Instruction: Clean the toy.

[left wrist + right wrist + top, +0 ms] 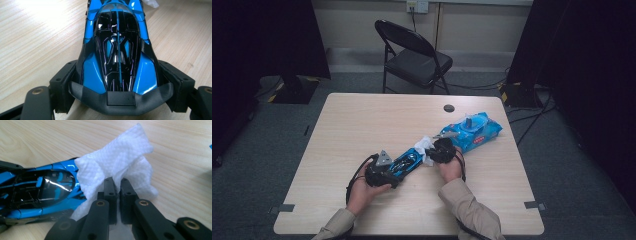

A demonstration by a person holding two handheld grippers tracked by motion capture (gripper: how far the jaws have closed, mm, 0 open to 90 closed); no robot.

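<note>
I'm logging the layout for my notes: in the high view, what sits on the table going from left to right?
left gripper → blue toy car → white wipe → right gripper → blue wipes pack

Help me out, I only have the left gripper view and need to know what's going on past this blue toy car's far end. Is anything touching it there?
Observer: Yes, a white wet wipe lies against the toy car.
Operator: Is it loose?
Observer: No, the right hand-held gripper is shut on it.
Operator: Where did the wipe come from?
Observer: Likely the blue wipes pack on the table beyond the right hand; its lid stands open.
</note>
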